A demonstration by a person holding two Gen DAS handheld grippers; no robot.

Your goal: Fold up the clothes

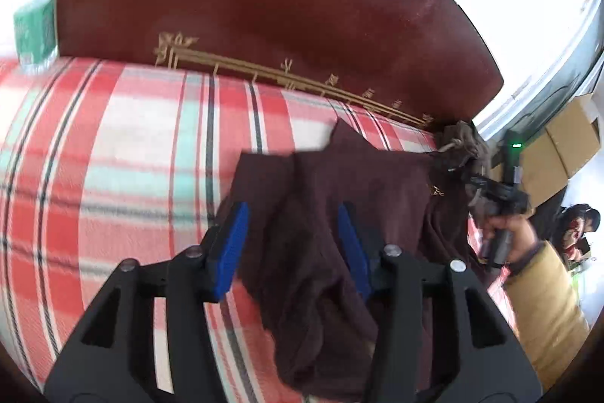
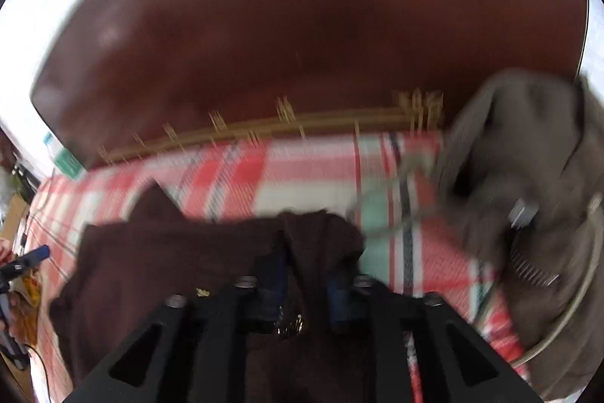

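A dark maroon garment (image 1: pixel 339 214) lies bunched on a plaid-covered bed; it also shows in the right wrist view (image 2: pixel 158 263). My left gripper (image 1: pixel 292 233) is open, its blue pads (image 1: pixel 232 252) on either side of a fold of the maroon cloth, with cloth between them. My right gripper (image 2: pixel 305 274) has maroon cloth over and between its fingers; the view is blurred, and the jaws look closed on the cloth. The right gripper also shows in the left wrist view (image 1: pixel 502 184), held by a hand at the garment's far right edge.
The red, white and teal plaid bedspread (image 1: pixel 132 157) covers the bed. A glossy dark red headboard (image 1: pixel 264 6) stands behind. An olive-brown garment (image 2: pixel 528 195) lies at the right. A green-labelled bottle (image 1: pixel 34 14) and cardboard boxes (image 1: pixel 558 146) sit beside the bed.
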